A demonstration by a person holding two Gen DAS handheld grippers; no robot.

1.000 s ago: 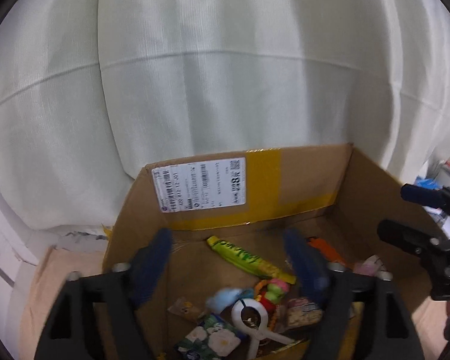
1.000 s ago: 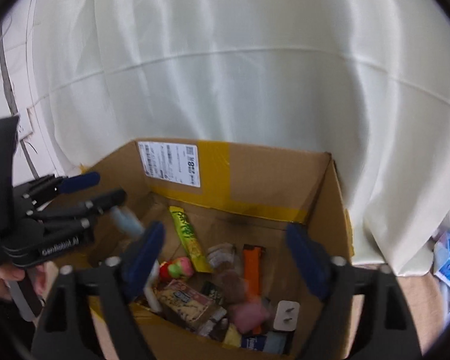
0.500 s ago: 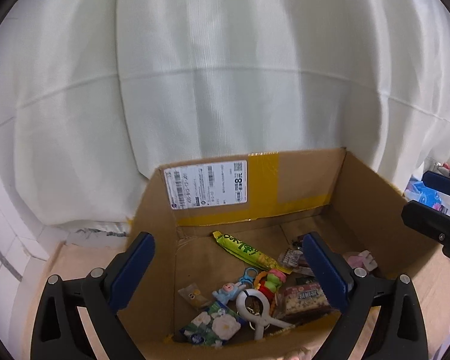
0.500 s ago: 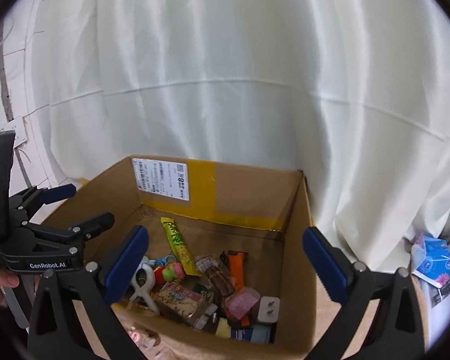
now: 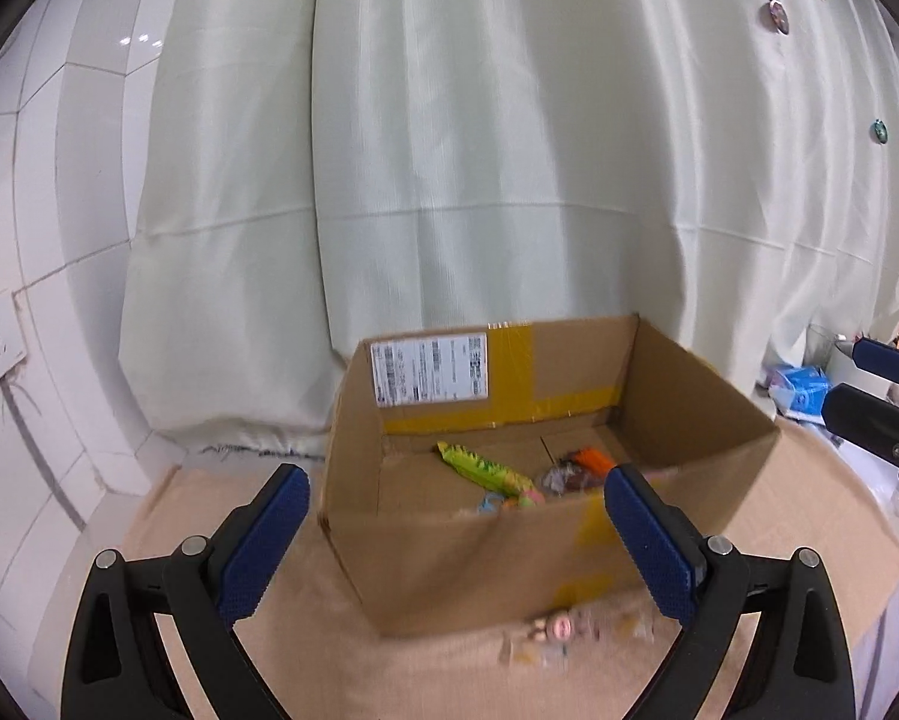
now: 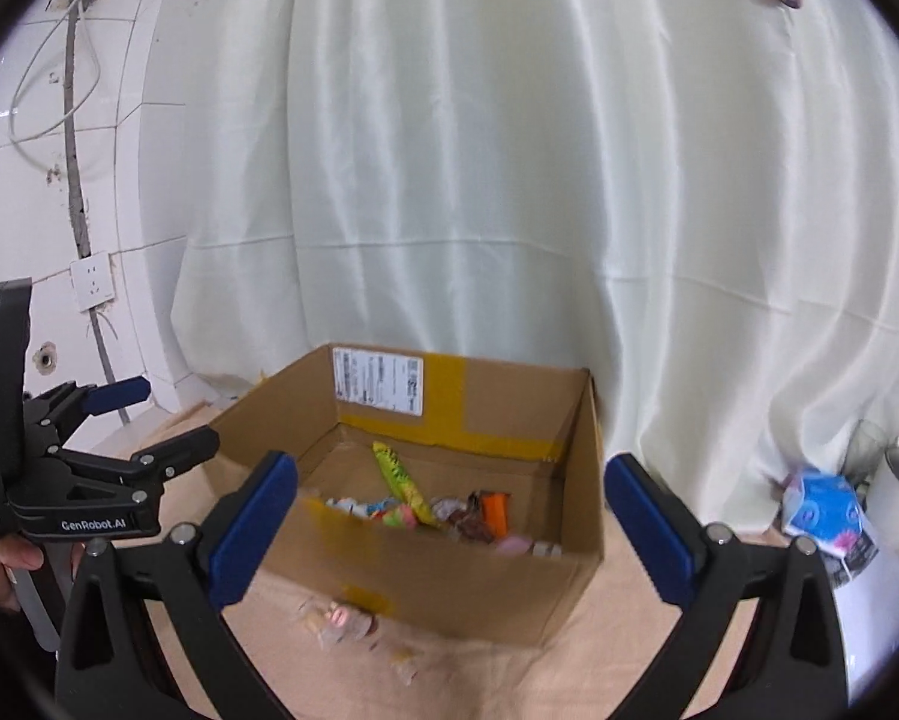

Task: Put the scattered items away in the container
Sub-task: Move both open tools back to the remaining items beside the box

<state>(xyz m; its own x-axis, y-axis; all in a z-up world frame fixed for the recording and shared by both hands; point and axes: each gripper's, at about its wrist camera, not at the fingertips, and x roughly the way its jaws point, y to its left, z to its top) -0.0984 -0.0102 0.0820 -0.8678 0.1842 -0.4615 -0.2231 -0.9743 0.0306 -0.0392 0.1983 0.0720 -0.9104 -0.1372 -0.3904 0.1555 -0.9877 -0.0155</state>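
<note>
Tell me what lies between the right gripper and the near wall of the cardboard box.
In the right wrist view, a few small blurred items lie on the tan cloth between the right gripper and the cardboard box.

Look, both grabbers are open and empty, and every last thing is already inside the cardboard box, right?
Not quite. Both the left gripper and the right gripper are open and empty, but a few small items lie on the tan cloth in front of the cardboard box. Both wrist views show them.
</note>
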